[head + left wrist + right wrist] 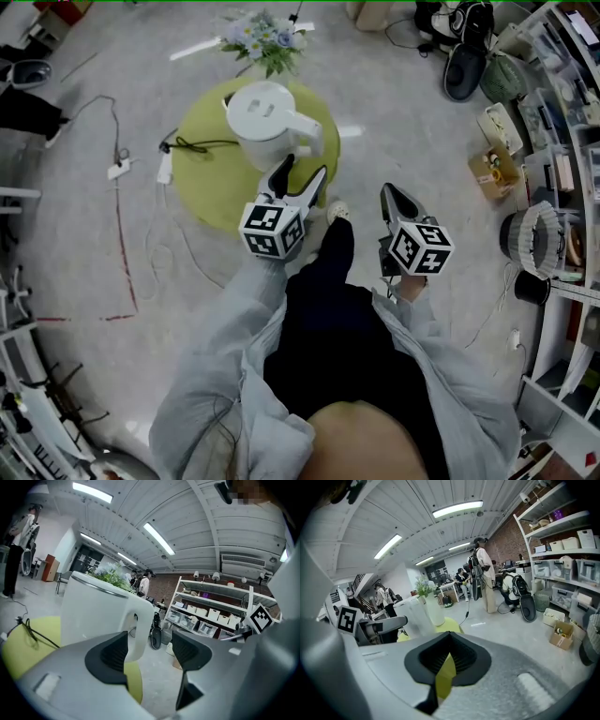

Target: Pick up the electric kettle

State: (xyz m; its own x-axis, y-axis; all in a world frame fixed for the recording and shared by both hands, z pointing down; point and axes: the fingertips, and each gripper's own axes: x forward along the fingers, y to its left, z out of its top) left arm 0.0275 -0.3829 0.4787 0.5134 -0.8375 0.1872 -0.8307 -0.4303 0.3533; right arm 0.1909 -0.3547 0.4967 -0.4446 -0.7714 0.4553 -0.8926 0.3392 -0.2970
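L gripper (304,176) held out fwd, jaws wide apart, pads (112,654) pressing on nothing. R gripper (390,197) alongside, well apart from it and a bit further back, jaws closed together, empty. Both forearms, in grey sleeves (234,319), reach fwd from torso.

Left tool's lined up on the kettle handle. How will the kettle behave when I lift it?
Probably rigid: the kettle looks like hard white plastic. Held by its side handle, it will likely tip away from the left tool, more so if full. The black cord beside it may drag if attached; I can't tell.
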